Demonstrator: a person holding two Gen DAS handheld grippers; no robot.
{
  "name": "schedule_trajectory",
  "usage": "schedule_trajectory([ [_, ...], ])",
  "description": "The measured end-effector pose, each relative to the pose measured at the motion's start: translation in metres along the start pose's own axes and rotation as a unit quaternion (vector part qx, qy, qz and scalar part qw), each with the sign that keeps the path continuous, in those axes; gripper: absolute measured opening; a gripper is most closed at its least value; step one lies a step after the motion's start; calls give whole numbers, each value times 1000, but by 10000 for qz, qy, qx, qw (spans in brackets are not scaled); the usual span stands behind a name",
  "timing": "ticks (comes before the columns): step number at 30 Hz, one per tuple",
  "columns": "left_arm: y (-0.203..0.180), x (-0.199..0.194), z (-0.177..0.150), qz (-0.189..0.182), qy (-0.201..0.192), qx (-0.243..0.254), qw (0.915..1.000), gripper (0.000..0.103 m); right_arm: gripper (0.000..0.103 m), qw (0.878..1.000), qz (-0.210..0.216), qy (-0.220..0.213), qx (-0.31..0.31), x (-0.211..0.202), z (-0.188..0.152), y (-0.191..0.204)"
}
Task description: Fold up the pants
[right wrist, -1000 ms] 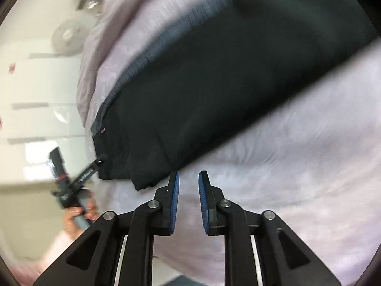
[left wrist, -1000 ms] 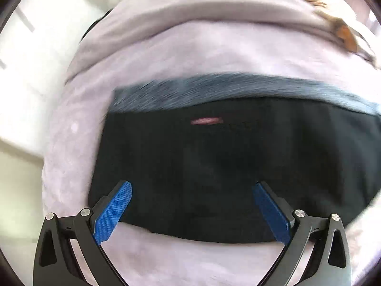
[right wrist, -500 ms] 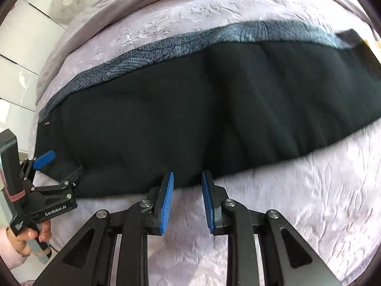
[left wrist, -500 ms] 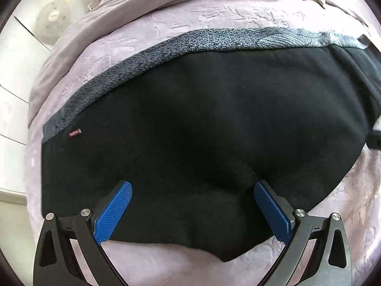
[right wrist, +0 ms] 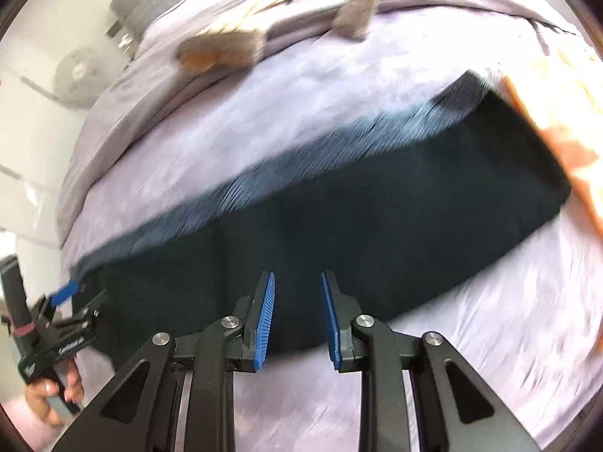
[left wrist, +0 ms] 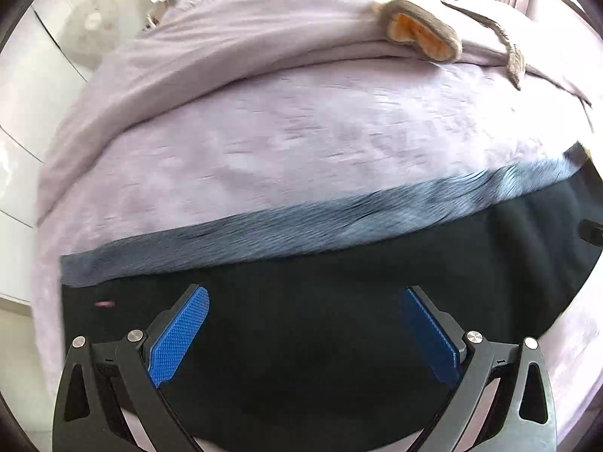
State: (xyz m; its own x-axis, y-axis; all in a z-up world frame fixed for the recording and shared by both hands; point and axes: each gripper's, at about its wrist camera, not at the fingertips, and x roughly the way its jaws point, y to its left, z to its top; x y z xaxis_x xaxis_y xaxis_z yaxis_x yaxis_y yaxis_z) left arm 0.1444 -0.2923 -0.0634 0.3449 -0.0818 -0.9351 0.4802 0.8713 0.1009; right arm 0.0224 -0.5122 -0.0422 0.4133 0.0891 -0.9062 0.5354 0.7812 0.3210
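Black pants (left wrist: 320,320) with a blue-grey patterned strip along their far edge lie flat in a long band on the lilac bed cover (left wrist: 264,143). My left gripper (left wrist: 303,292) hovers over the black cloth near the band's left end, open wide, with nothing between its blue pads. My right gripper (right wrist: 297,277) hangs above the near edge of the pants (right wrist: 377,207), its jaws a narrow gap apart and gripping nothing. The right wrist view also shows the left gripper (right wrist: 83,295) at the far left end of the pants, held by a hand (right wrist: 49,395).
A folded lilac blanket (left wrist: 264,37) with grey-and-orange slippers (left wrist: 418,30) lies at the back of the bed. An orange patterned thing (right wrist: 557,143) sits by the right end of the pants. A fan (left wrist: 94,26) stands by the white wall at left.
Both cameras have swung across the bed; the pants now sit lower in both views, with more of the bed's far side showing. The right jaws stand slightly wider than a second ago.
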Motion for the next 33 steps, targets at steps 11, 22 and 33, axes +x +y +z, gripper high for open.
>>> schedule_trajectory([
  [11,-69,37,-16,111,241,297,9992,103,24,9986,280,161,-420,60,77,-37],
  [22,-93,10,3,-125,261,351,9990,103,21,9974,-249,-404,536,-18,71,-125],
  [33,-129,15,-10,292,487,793,9952,103,31,9799,382,-506,1892,-69,-7,-206],
])
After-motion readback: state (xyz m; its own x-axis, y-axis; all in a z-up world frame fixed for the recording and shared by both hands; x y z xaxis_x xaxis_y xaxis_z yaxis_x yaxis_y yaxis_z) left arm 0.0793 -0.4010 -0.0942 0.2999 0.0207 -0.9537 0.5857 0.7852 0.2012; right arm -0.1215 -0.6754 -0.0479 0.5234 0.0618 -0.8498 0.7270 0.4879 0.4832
